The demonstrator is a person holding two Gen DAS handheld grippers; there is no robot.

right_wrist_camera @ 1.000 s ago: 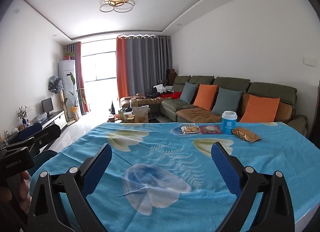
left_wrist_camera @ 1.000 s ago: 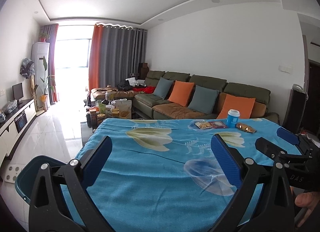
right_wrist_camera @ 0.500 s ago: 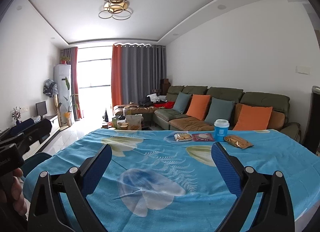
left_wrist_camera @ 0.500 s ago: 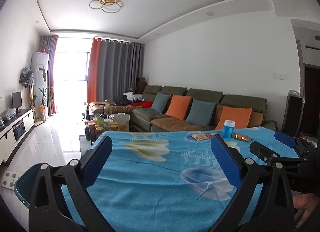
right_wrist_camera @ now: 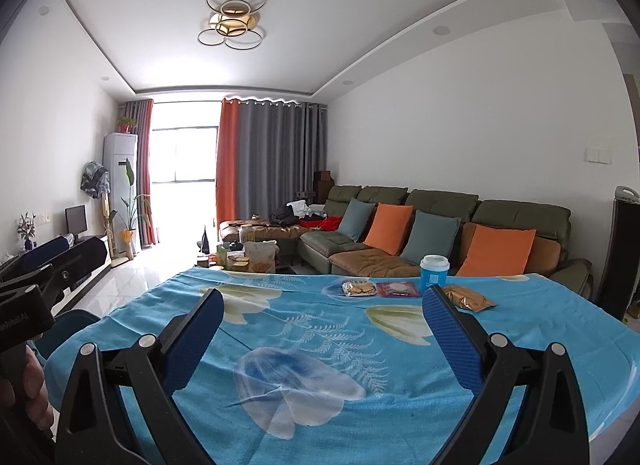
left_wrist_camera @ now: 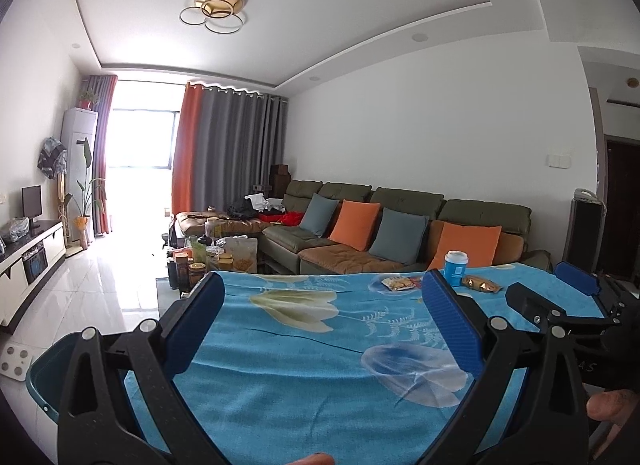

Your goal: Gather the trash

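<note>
Left gripper [left_wrist_camera: 320, 301] held level, jaws spread wide, nothing between the pads — right gripper [right_wrist_camera: 320, 313] likewise. A hand [right_wrist_camera: 30, 401] is seen on each handle.

Teal bin [left_wrist_camera: 42, 375]: mostly hidden by left gripper finger | red packet [left_wrist_camera: 416, 282]: half occluded by fingertip | wrapper print [right_wrist_camera: 359, 289]: too small to read | hand [left_wrist_camera: 610, 405]: cut off at edge

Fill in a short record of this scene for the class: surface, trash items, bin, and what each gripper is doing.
surface: table with a blue flowered cloth
trash items: cup, gold packet, red packet, biscuit packet, all at the far edge
bin: teal bin beside the table's left side
left gripper: open, empty
right gripper: open, empty
</note>
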